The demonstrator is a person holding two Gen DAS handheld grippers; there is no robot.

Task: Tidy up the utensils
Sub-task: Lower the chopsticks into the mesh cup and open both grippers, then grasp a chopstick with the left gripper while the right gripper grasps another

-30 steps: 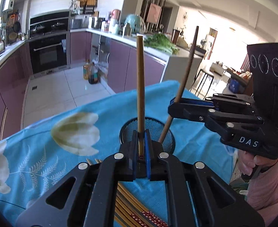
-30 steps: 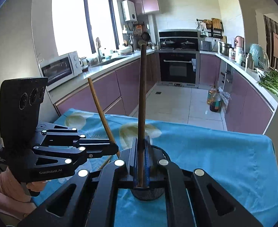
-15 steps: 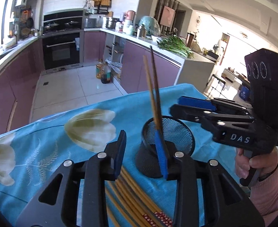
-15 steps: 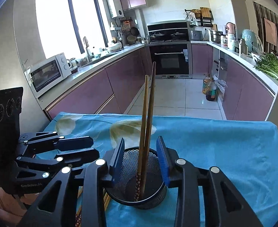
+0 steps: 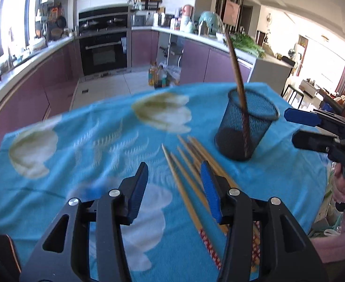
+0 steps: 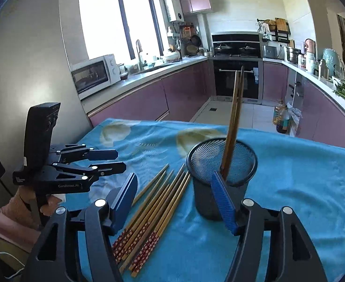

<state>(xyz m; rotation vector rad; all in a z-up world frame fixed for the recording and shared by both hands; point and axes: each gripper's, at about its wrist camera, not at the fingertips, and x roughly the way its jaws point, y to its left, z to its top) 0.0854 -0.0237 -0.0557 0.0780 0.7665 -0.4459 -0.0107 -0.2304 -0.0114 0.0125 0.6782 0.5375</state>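
A black mesh cup (image 6: 221,176) stands on the blue flowered tablecloth (image 6: 301,183) with two chopsticks (image 6: 234,122) leaning upright in it. The cup also shows in the left wrist view (image 5: 247,127). Several bamboo chopsticks with red patterned ends (image 6: 153,213) lie flat on the cloth left of the cup; they also show in the left wrist view (image 5: 191,183). My left gripper (image 5: 174,190) is open and empty above those chopsticks. My right gripper (image 6: 177,202) is open and empty, just in front of the cup and pile.
The table edge runs close behind the cup. Beyond it is the kitchen floor, purple cabinets (image 6: 149,101), an oven (image 6: 235,70) and a microwave (image 6: 92,75). Each gripper shows from the side in the other's view, the left (image 6: 97,162) and the right (image 5: 313,129).
Both grippers opened and let their chopsticks drop into the cup, then pulled back and lowered. The left gripper has swung left over the chopsticks lying on the cloth.
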